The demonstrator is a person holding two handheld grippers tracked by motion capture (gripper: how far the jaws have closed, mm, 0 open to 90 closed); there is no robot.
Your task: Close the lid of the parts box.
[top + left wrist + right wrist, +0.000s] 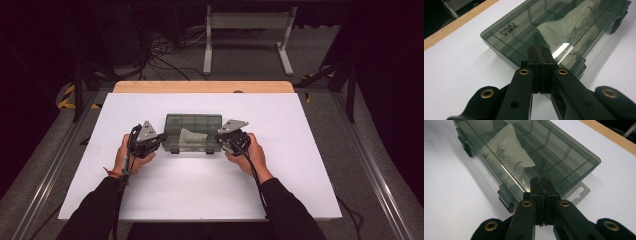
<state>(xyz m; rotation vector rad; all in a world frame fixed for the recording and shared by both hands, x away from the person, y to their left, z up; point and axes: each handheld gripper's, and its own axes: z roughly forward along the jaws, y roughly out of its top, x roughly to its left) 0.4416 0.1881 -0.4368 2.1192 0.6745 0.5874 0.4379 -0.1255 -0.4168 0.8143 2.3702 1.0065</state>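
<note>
The smoky plastic box [192, 133] lies lid down mid-table, nearer the far edge. The left gripper [161, 137] and right gripper [220, 136] flank its short ends, both clenched on nothing. Bare white table [200, 195] lies open all around.

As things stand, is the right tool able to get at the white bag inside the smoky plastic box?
Probably not yet: the white bag lies under the closed lid of the box, with its latches seemingly fastened. The right tool is shut at the box's end.

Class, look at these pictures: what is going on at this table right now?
A person holds a gripper in each hand on either side of a smoky clear compartment box on the white table. The left gripper and right gripper are both shut, holding nothing. The lid is closed; a white plastic bag lies inside.
</note>
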